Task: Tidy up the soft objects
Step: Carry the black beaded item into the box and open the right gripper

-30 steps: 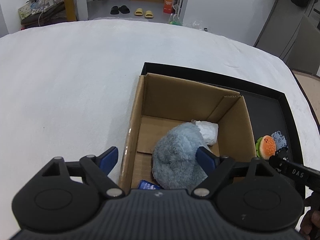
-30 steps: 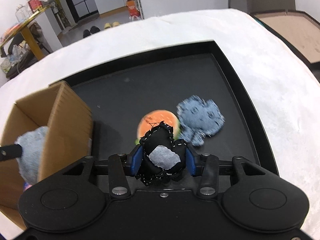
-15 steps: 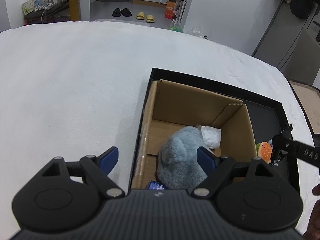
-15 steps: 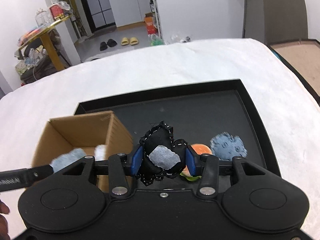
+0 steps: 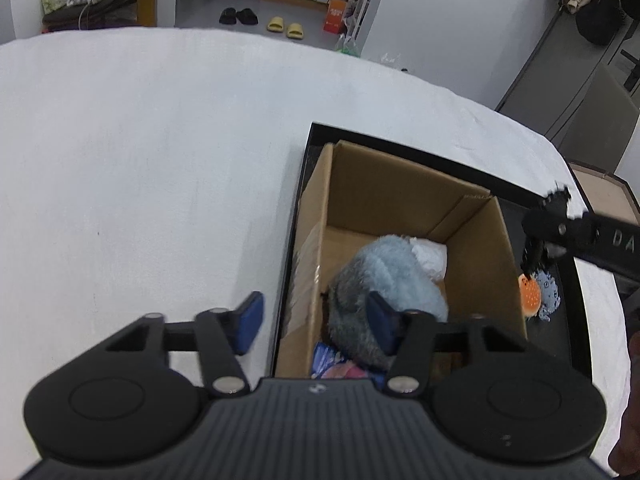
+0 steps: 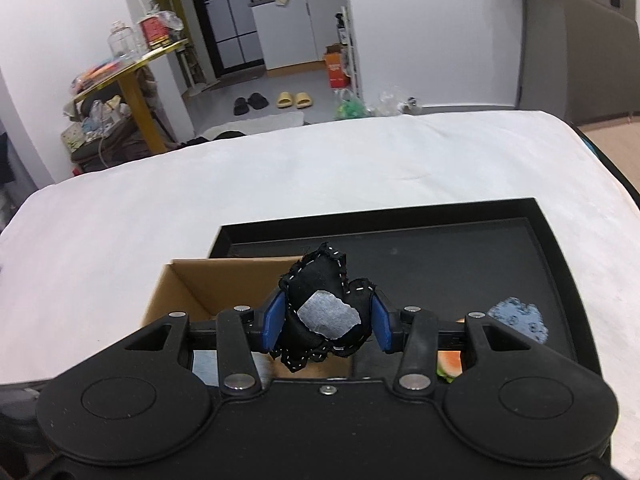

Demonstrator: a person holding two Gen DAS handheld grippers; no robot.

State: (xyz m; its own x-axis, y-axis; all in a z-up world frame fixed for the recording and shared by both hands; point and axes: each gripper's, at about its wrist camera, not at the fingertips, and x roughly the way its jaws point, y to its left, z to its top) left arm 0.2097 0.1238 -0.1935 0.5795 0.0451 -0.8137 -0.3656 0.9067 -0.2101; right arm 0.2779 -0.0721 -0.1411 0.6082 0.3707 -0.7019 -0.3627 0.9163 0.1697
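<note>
Room to move: the white cloth-covered table (image 5: 140, 168) is bare and wide on the left of the shallow black tray (image 6: 560, 280). The tray's raised rim runs close along the box's left wall.
Box: the open brown cardboard box (image 5: 400, 196) stands inside the tray at its left end, top open.
In the box: a fluffy grey-blue plush toy (image 5: 384, 276) fills the near part. A white crumpled soft thing (image 5: 430, 256) lies behind it, touching it. Something blue and pink (image 5: 332, 364) peeks out under the plush.
In the tray: a small orange burger-shaped soft toy (image 5: 529, 295) and a flat pale blue felt piece (image 6: 518, 318) lie side by side on the tray floor, right of the box.
Held toy: the black stitched felt toy with a grey patch (image 6: 324, 312) is up in the air, over the box's right wall. Its long side runs up and down, and the top tip leans a little to the right.
Right gripper (image 6: 325, 322): its blue pads are squeezed on the black toy from both sides.
Left gripper (image 5: 314, 322): its jaws have just been closing. They are still apart, with nothing pinched. The gap sits over the box's left wall.
</note>
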